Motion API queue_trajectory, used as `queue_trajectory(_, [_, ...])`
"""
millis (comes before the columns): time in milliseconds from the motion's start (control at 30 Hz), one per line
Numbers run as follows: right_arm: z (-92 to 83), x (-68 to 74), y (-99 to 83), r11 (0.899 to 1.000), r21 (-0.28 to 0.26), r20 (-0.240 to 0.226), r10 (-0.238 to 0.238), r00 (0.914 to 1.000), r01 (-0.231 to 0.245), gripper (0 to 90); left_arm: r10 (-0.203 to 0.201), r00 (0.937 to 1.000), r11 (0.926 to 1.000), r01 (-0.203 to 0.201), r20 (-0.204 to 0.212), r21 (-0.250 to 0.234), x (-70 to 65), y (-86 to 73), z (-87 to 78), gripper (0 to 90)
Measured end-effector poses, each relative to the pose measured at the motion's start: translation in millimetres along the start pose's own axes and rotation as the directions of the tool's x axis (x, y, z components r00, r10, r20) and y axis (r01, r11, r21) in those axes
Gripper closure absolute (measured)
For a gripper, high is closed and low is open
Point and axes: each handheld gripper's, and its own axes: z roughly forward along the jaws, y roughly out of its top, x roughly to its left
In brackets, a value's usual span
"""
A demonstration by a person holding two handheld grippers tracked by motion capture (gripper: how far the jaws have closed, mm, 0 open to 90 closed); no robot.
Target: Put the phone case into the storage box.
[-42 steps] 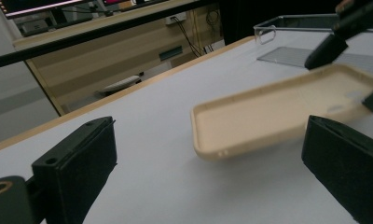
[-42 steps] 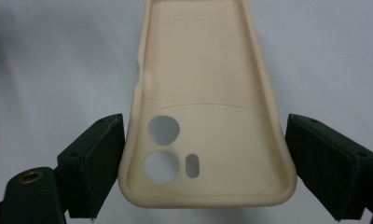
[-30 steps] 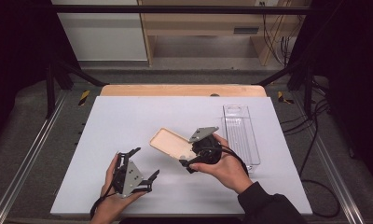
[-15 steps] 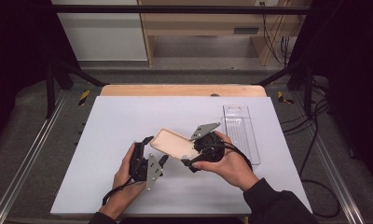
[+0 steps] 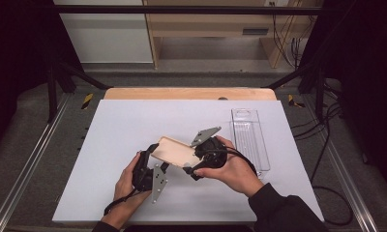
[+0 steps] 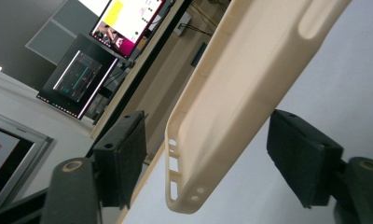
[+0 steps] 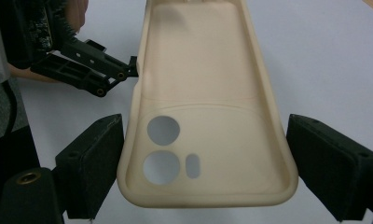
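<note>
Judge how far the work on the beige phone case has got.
Done: the phone case is off the table, gripped at its camera end by the right gripper. In hand: the left gripper has just been closing around the other end, pads not yet touching. Left: completing that second grip; the clear tray lies untouched.

We see left gripper (image 6: 208, 163) from behind its own two black fingers (image 6: 121, 158). Cream phone case (image 6: 236, 98) runs diagonally between them, bottom end nearest us, small port holes along its edge. Fingers have just been closing; each pad stands apart from case, visible gap either side. White table (image 6: 334, 88) lies behind; lit monitors (image 6: 124, 23) at upper left.
</note>
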Motion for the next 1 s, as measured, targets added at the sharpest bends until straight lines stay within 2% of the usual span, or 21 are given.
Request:
queue_trajectory(133, [0.2,0.7,2.1,1.000,0.006,-0.005,-0.007,1.0000,0.007,13.3,0.019,0.9997,0.9998,-0.019,-0.016,0.011,0.3,-2.0,-0.3,33.8])
queue_trajectory(167, [0.0,1.7,3.6,1.000,0.009,-0.008,-0.009,0.9999,0.009,13.3,0.029,0.9993,0.9995,-0.029,-0.022,0.012,0.4,-2.3,-0.6,38.0])
queue_trajectory(233, [0.0,2.1,4.2,1.000,0.007,-0.007,-0.011,0.9999,0.011,13.3,0.053,0.9982,0.9984,-0.052,-0.030,0.021,0.5,-2.4,-1.7,39.4])
queue_trajectory(333, [-0.6,5.7,7.0,1.000,0.007,-0.012,-0.015,0.9998,0.015,13.2,0.075,0.9963,0.9969,-0.074,-0.041,0.024,0.0,-2.3,-2.5,46.7])
queue_trajectory(500, [1.5,5.9,8.7,1.000,0.014,-0.019,-0.013,0.9997,0.014,13.0,0.096,0.9947,0.9951,-0.095,-0.038,0.027,-1.6,-2.6,-2.8,53.5])
queue_trajectory(533, [2.3,5.9,9.4,1.000,0.020,-0.030,-0.013,0.9995,0.014,13.0,0.115,0.9926,0.9927,-0.114,-0.037,0.041,-1.4,-2.8,-3.4,57.6])
queue_trajectory(800, [2.0,5.4,10.6,1.000,0.030,-0.043,-0.006,0.9991,0.007,12.7,0.133,0.9907,0.9896,-0.131,-0.030,0.061,-1.6,-6.0,-3.5,67.6])
queue_trajectory(933, [1.0,4.4,11.4,1.000,0.031,-0.054,0.001,0.9985,0.001,12.3,0.145,0.9891,0.9880,-0.143,-0.027,0.059,-2.2,-4.9,-4.9,77.7])
queue_trajectory(1000, [1.1,3.4,11.6,0.999,0.033,-0.064,0.008,0.9979,-0.006,11.9,0.153,0.9878,0.9865,-0.151,-0.030,0.064,-2.5,-4.4,-5.3,79.4])
